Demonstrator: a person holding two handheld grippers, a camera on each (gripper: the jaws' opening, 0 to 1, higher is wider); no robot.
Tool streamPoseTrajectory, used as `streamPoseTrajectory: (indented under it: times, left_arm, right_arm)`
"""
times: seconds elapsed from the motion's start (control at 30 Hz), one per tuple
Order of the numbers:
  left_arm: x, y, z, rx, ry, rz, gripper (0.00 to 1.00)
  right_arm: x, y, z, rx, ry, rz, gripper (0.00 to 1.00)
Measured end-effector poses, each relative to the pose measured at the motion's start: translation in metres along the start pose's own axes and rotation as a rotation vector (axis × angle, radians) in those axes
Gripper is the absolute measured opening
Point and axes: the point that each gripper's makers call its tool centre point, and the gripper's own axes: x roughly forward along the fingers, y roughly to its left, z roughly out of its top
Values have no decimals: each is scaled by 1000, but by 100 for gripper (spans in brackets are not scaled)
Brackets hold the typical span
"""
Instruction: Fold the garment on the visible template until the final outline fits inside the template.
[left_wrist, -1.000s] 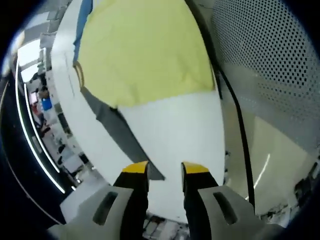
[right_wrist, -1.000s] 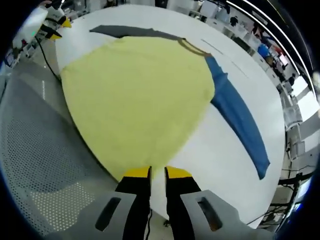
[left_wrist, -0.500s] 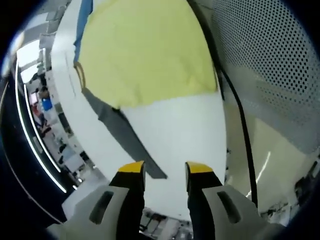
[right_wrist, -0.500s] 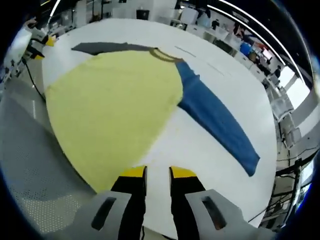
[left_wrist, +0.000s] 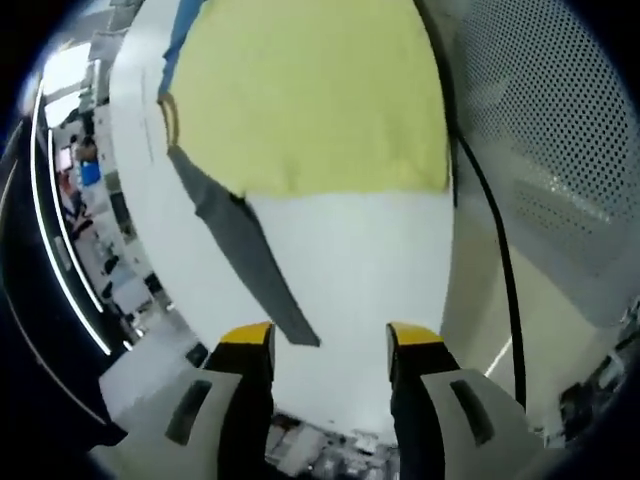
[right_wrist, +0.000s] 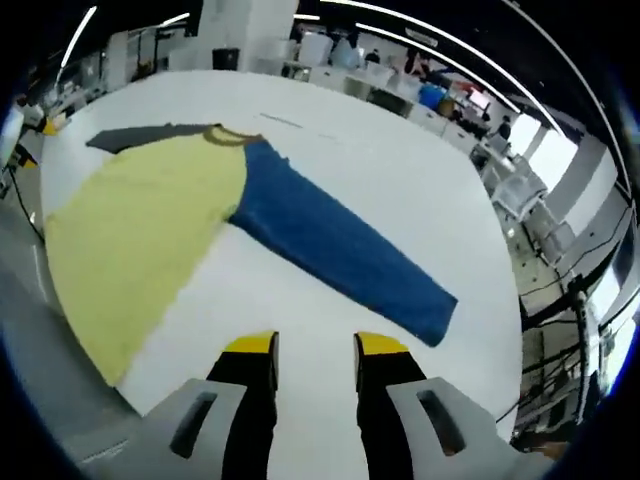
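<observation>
A long-sleeved shirt lies flat on a white table (right_wrist: 400, 190). Its yellow body (left_wrist: 310, 100) (right_wrist: 130, 240) has a brownish collar (right_wrist: 228, 137). A grey sleeve (left_wrist: 245, 255) runs toward my left gripper (left_wrist: 328, 345), which is open and empty above the bare table (left_wrist: 360, 270); the sleeve's cuff ends just left of centre between its yellow-tipped fingers. The blue sleeve (right_wrist: 335, 255) stretches out to the right in the right gripper view. My right gripper (right_wrist: 314, 350) hangs open over the white surface, short of the blue sleeve. No template outline is discernible.
A perforated grey panel (left_wrist: 560, 130) and a black cable (left_wrist: 490, 250) run along the table's edge beside the shirt hem. Desks, chairs and ceiling lights (right_wrist: 470, 90) fill the room beyond the far side.
Both grippers' jaws have widened. The right view has swung from the yellow hem toward the blue sleeve. The left view shifted slightly, with the grey cuff now nearer the fingers.
</observation>
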Motion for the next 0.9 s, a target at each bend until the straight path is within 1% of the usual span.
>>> streamPoseTrajectory:
  times: [0.03, 0.13, 0.17, 0.2, 0.23, 0.33, 0.43, 0.5, 0.53, 0.57, 0.6, 0.63, 0.7, 0.77, 0.83, 0.9]
  left_arm:
    - [-1, -1, -3, -56, 12, -11, 47]
    - [2, 6, -7, -93, 28, -7, 51]
    - [4, 9, -7, -125, 22, 0, 52]
    - [5, 9, -8, -135, 21, 1, 54]
    - [7, 11, -11, -168, 22, 2, 57]
    - [14, 15, -18, -219, 31, 0, 64]
    - [24, 23, -22, -293, 1, 15, 68]
    - [30, 24, -29, -312, 10, 8, 69]
    - [32, 22, -35, -343, 25, -7, 69]
    - [33, 23, -37, -362, 19, -11, 69]
    - [36, 25, -37, -407, -4, -10, 70]
    - [38, 28, -40, -435, -10, -1, 70]
    - [42, 30, -47, -433, -10, -8, 70]
    - [45, 31, -52, -484, -4, -9, 71]
    - [47, 32, -55, -498, -15, -8, 71]
    - [48, 31, -57, -536, -18, -17, 71]
  right_arm:
    - [2, -12, -1, 37, -14, -3, 32]
    - [1, -28, -5, 59, -22, -6, 32]
    - [1, -33, -7, 71, -23, -11, 32]
    - [0, -34, -7, 74, -24, -12, 32]
    - [2, -43, -9, 88, -31, -14, 32]
    - [6, -54, -9, 98, -40, -11, 32]
    - [13, -66, -11, 103, -31, -18, 32]
    - [15, -72, -11, 113, -31, -19, 32]
    - [15, -74, -10, 124, -36, -18, 32]
    - [14, -73, -8, 128, -41, -20, 31]
    - [17, -76, -7, 141, -45, -22, 31]
    - [19, -79, -7, 159, -47, -27, 31]
    - [24, -84, -9, 183, -38, -28, 31]
    - [30, -93, -10, 188, -40, -42, 31]
    - [38, -101, -13, 206, -32, -52, 31]
    - [45, -107, -14, 228, -22, -58, 31]
